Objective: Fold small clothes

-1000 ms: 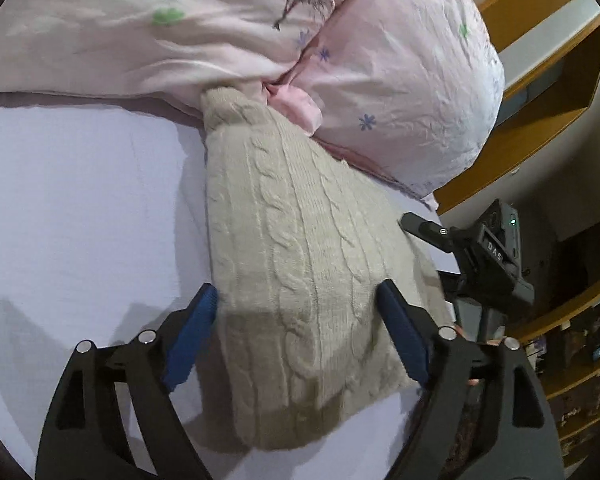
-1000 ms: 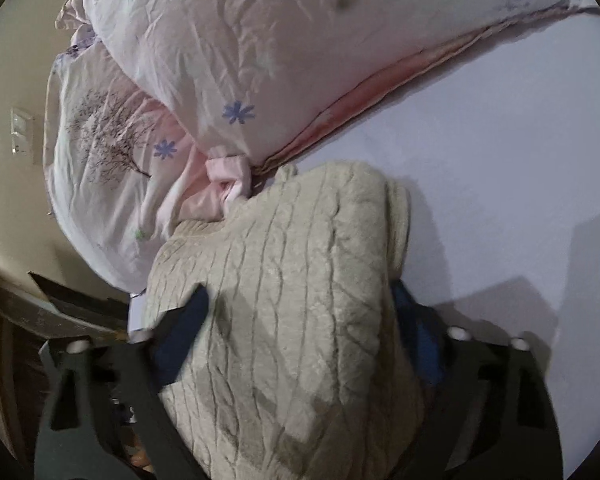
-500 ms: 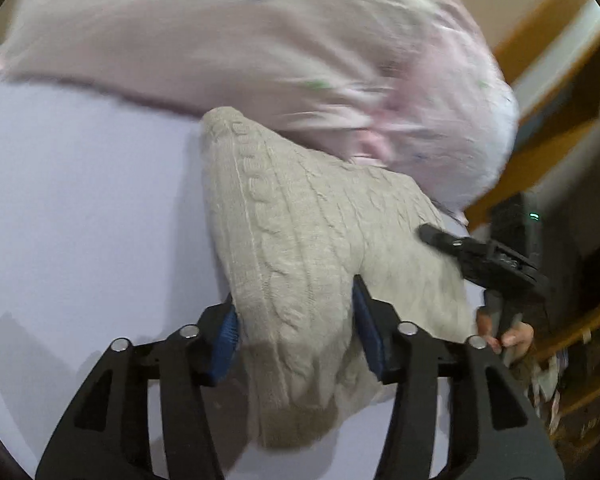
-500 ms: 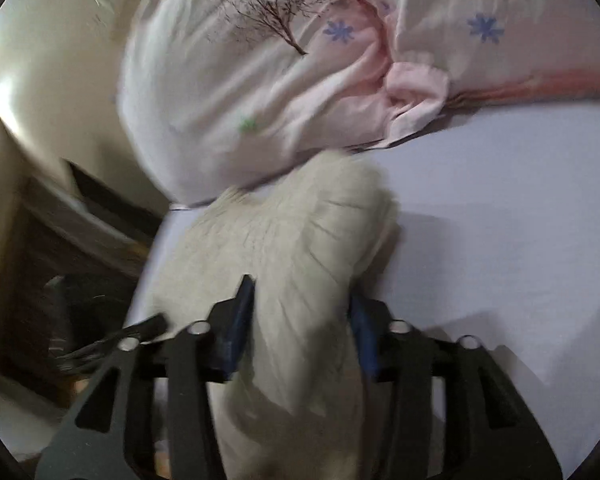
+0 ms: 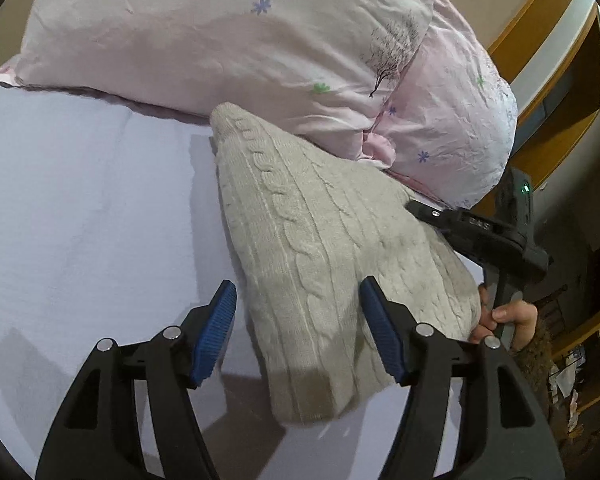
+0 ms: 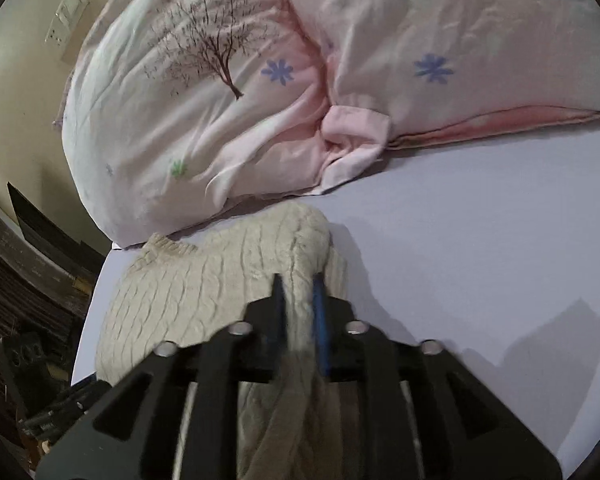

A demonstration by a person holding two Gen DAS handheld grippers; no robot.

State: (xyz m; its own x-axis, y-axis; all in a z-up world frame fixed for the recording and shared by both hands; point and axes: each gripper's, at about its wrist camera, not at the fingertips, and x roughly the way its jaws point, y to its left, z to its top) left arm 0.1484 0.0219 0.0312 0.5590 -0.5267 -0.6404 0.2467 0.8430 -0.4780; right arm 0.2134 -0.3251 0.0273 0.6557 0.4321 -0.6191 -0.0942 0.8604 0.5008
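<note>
A cream cable-knit sweater lies folded on the pale lilac bed sheet, its far end against the pillows. My left gripper is open, its blue pads either side of the sweater's near part, not closed on it. My right gripper is shut on a raised fold of the sweater. The right gripper also shows in the left wrist view at the sweater's right edge, held by a hand.
Two pink floral pillows lie along the head of the bed. The sheet spreads flat to the right. Wooden shelving stands beyond the bed edge. Dark furniture is to the left.
My left gripper has opened wider around the sweater after narrowing. My right gripper has closed from wide open onto a fold of the sweater and lifted it.
</note>
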